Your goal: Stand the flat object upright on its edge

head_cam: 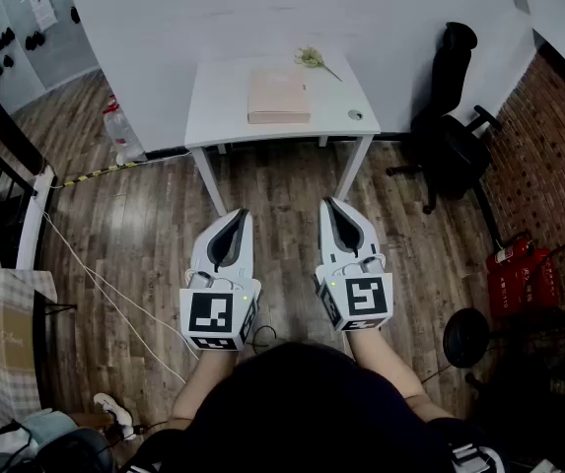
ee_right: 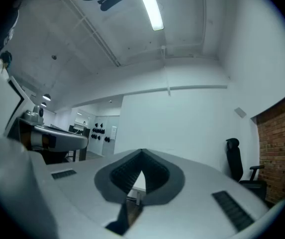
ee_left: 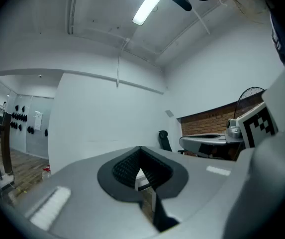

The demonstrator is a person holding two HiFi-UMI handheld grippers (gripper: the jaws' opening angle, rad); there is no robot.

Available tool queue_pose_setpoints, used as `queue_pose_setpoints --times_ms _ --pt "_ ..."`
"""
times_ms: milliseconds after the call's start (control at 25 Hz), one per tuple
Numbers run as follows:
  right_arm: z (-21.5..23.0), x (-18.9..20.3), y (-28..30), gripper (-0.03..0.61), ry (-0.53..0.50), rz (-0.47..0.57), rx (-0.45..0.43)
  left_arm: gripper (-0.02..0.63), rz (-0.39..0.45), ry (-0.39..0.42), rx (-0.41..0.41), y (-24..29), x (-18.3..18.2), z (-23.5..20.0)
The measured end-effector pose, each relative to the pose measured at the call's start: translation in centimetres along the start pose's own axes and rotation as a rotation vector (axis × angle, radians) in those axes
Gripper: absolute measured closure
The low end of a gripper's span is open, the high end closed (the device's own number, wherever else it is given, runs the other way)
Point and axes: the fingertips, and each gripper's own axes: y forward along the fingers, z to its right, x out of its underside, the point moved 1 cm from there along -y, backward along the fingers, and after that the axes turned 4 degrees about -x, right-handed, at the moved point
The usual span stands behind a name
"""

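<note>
Table (head_cam: 213, 108) | flat object (head_cam: 278, 96) lying flat | left gripper (head_cam: 238, 215) closed, empty | right gripper (head_cam: 332, 205) closed, empty

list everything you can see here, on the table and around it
table: 1, white, against the far wall
flat object: 1, pale pink, lying flat mid-table
sprig: 1, greenish, table's back edge
round item: 1, small, grey, table's front right corner
office chair: 1, black, right of the table
bottle: 1, clear, floor left of the table
red containers: apparently 2, far right floor
left gripper: 1, white, shut, empty, short of the table
right gripper: 1, white, shut, empty, beside it
</note>
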Motion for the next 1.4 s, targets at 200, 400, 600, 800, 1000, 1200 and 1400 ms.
queue_pose_setpoints --times_ms 200,400,600,800,1000,1200,1400 --pt "-0.2 0.5 1.1 0.569 0.025 -0.008 0.001 0.604 -0.007 -0.019 0.016 1.0 0.5 -1.0" --pt "1.0 2.1 2.9 0.566 0.080 -0.031 -0.014 0.601 -0.022 -0.048 0.053 3.4 1.7 -1.7" --pt "3.9 4.0 5.9 0.457 0.111 -0.045 -0.004 0.482 -0.015 -0.098 0.067 7.3 2.7 -2.9" --pt "7.6 5.4 10.8 0.425 0.125 -0.055 -0.006 0.462 -0.012 -0.106 0.069 13.2 2.9 -4.3" --pt "12.1 6.7 16.9 0.420 0.131 -0.060 -0.028 0.459 -0.007 -0.111 0.052 20.4 3.0 -5.8" --pt "16.4 8.2 23.8 0.420 0.139 -0.083 -0.061 0.459 -0.016 -0.124 0.024 28.0 3.4 -7.8" --pt "19.9 9.3 30.4 0.420 0.134 -0.088 -0.097 0.459 0.011 -0.126 0.000 34.8 3.3 -9.9"
